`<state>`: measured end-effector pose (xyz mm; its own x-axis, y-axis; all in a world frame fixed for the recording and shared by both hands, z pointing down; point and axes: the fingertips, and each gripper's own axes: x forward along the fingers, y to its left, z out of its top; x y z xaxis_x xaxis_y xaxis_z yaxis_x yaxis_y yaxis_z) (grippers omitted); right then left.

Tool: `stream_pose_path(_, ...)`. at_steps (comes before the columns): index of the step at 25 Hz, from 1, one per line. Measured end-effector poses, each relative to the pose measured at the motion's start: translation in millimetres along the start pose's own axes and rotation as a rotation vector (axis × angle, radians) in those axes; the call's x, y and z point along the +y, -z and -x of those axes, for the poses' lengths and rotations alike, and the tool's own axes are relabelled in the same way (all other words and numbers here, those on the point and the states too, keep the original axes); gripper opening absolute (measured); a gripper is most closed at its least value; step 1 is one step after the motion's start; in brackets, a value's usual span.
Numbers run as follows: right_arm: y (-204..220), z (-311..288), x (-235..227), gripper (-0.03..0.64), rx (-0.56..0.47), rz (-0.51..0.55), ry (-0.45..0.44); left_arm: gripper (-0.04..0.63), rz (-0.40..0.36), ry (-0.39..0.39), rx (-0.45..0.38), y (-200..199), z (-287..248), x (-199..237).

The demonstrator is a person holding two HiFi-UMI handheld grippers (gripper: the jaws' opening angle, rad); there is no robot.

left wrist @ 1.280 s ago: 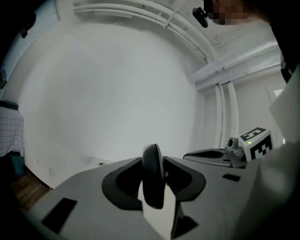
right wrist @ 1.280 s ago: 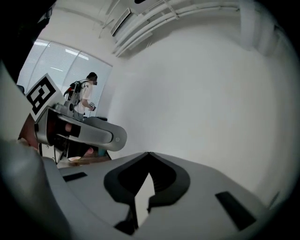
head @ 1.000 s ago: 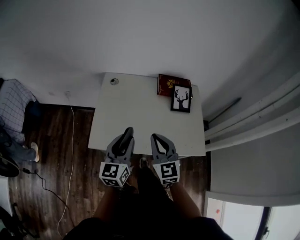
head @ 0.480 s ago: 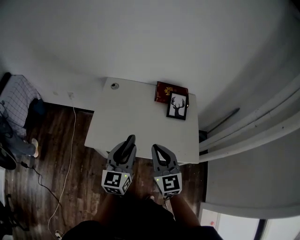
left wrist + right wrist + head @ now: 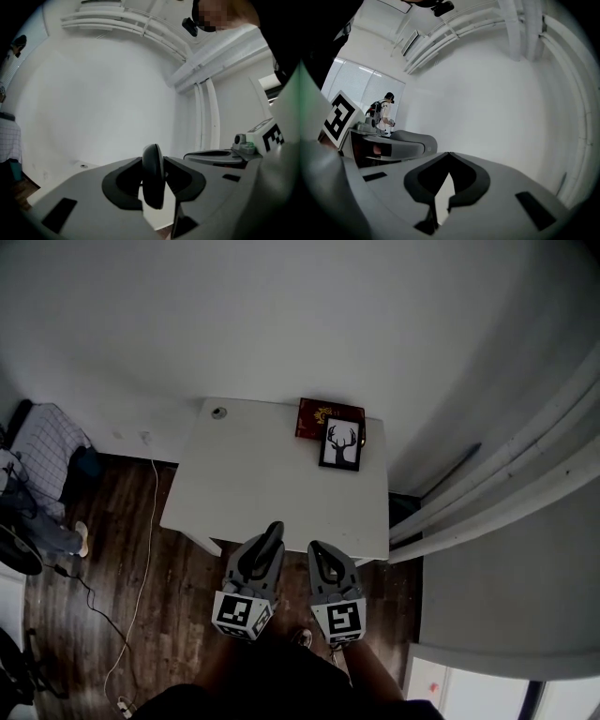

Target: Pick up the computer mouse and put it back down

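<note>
Left gripper view: left claw [image 5: 153,165] clamps a smooth, rounded black mouse [image 5: 153,180]; right claw [image 5: 449,154] closed, empty.

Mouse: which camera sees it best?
The left gripper view: the mouse stands big, edge-on, between the left gripper's jaws. The head view shows it small and dark; the right gripper view shows none of it.

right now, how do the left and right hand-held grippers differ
The left hand-held gripper is clamped on a dark computer mouse, while the right hand-held gripper holds nothing.
The left hand-held gripper's jaws are kept apart by the mouse, which stands on edge between them; the right hand-held gripper's jaws meet at the tips.
Both are grey and point toward the white table.
</note>
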<state>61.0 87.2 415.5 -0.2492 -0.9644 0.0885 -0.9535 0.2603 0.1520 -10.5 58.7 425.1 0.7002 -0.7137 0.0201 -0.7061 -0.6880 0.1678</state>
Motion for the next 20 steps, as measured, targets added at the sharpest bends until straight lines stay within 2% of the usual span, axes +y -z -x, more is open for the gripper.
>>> stream_pose_path(7,13,31,-10,0.02,-0.011,-0.01,0.009,0.132,-0.042,-0.006,0.053,12,-1,-23)
stream_pose_path(13,14,35,-13,0.02,-0.016,-0.014,0.014,0.132,-0.026,0.039,0.029,6,1,-36)
stream_pose_path(17,15,29,-4,0.02,-0.014,-0.017,-0.007,0.132,-0.054,0.033,0.05,13,8,-32)
stream_pose_path(20,20,21,6,0.02,0.006,-0.019,-0.025,0.132,-0.047,0.015,0.06,18,16,-18)
